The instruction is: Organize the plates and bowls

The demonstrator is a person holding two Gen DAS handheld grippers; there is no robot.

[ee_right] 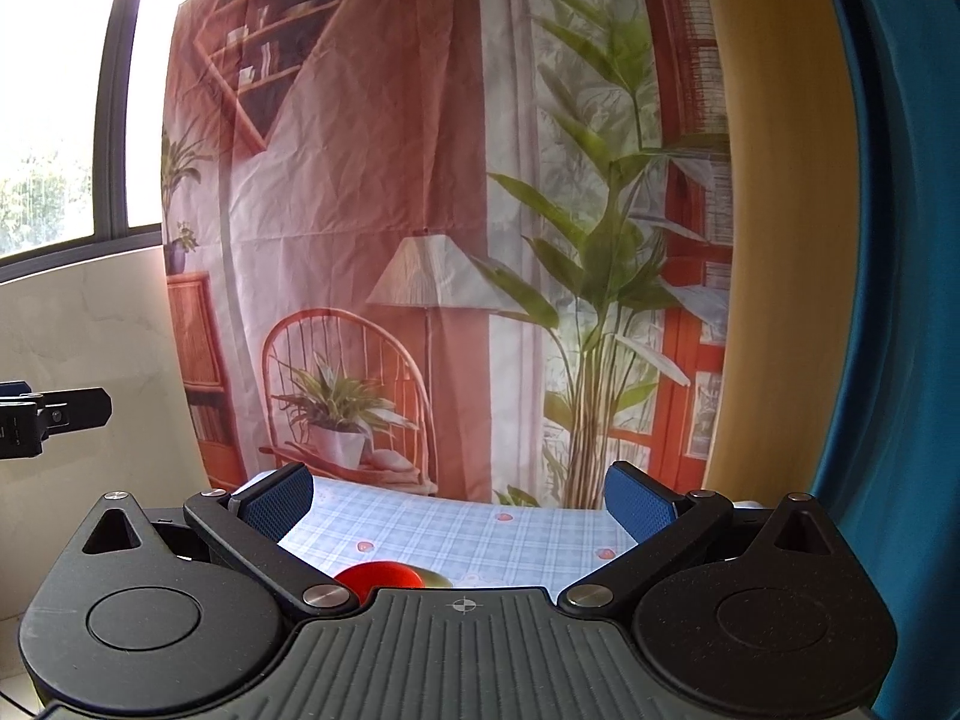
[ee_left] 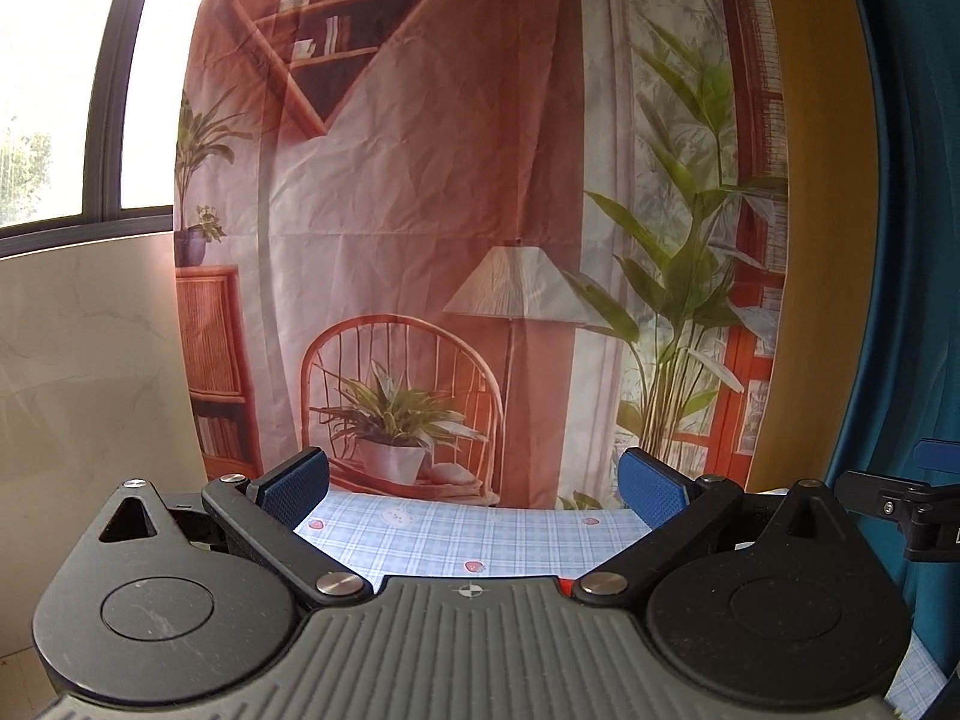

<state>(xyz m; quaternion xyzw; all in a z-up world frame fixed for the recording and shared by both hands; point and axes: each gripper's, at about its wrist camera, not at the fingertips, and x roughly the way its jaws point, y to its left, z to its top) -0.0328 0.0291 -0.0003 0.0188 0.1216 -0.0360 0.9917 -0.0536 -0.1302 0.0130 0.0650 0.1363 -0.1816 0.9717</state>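
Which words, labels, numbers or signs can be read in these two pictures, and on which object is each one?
None can be read.
Printed backdrop: the book spines on its shelves carry no legible letters.
Left tool and right tool: only a crosshair mark on each body, no text.
Checked tablecloth: small strawberry pictures, no words.

A staged home-style recording spot is suggested: a printed backdrop (ee_left: 480, 210) w/ living-room scene is hung behind a desk (ee_left: 468, 534) covered w/ a checked cloth. A window (ee_left: 72, 120), marble-look wall (ee_left: 90, 360) & blue curtain (ee_left: 900, 240) are seen.
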